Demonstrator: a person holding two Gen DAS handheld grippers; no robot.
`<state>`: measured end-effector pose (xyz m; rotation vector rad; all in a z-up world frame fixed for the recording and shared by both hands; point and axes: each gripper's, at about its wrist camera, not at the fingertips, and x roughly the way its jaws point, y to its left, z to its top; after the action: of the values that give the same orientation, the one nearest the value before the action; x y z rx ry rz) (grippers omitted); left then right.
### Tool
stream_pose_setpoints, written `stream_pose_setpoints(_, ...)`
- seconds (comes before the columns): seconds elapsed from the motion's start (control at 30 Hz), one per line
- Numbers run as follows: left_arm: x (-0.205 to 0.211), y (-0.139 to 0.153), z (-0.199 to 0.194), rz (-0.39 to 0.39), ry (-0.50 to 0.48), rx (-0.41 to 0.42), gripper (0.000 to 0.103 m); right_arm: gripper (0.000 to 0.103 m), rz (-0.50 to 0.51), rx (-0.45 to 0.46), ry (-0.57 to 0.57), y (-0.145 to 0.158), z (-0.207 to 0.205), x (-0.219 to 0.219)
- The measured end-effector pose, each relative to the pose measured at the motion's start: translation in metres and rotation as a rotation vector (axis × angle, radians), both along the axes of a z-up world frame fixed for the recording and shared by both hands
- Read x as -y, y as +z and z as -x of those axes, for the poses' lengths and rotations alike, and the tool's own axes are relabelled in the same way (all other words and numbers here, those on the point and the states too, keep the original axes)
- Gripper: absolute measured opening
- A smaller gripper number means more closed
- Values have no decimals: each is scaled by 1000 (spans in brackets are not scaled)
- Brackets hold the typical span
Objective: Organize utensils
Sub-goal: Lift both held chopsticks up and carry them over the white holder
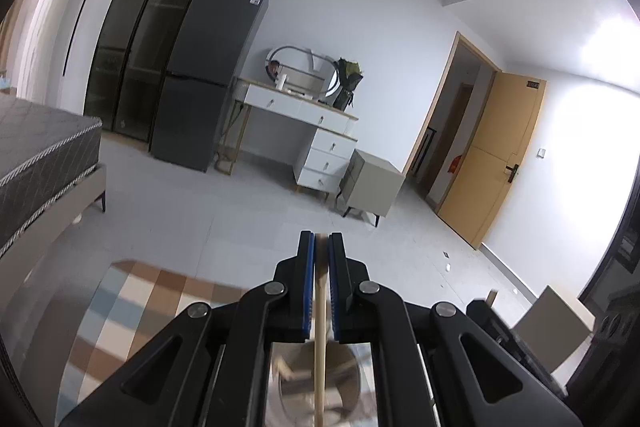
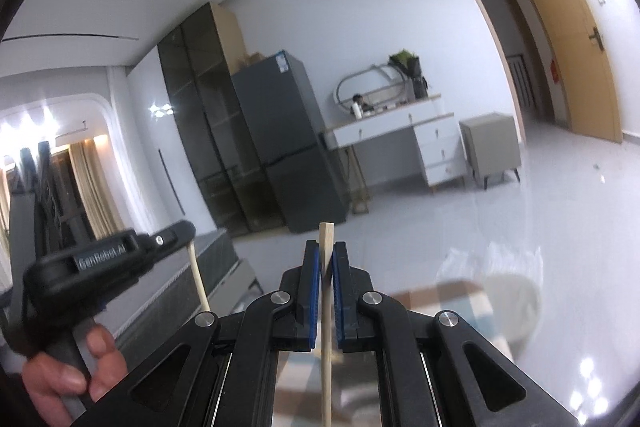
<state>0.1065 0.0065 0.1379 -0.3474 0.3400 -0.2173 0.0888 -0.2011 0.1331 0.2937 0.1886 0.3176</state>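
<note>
My left gripper (image 1: 321, 241) is shut on a pale wooden chopstick (image 1: 320, 355) that runs back between its blue pads toward the camera. My right gripper (image 2: 326, 249) is shut on a second wooden chopstick (image 2: 327, 327), whose squared end sticks out past the fingertips. Both grippers are lifted and point across the room. In the right wrist view the left gripper (image 2: 188, 231) shows at the left, held by a hand, with its chopstick (image 2: 199, 279) hanging below it. A blurred round container (image 1: 316, 387) lies under the left gripper.
A checkered cloth (image 1: 132, 303) covers the table below. A pale plate (image 2: 516, 303) lies at the right. Beyond are a bed (image 1: 40, 155), a grey fridge (image 1: 208, 75), a white vanity desk (image 1: 320, 131), a small cabinet (image 1: 372, 187) and an open wooden door (image 1: 496, 155).
</note>
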Motion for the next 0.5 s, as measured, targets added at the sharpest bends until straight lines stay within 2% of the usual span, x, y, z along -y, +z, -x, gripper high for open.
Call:
stream_pose_setpoints(0.17, 6, -12, -32, -7, 10, 29, 2, 5, -11, 44, -34, 5, -33, -2)
stream_pose_setpoints(0.5, 10, -31, -64, 35, 33, 15, 2, 5, -86, 39, -130, -21, -96, 12)
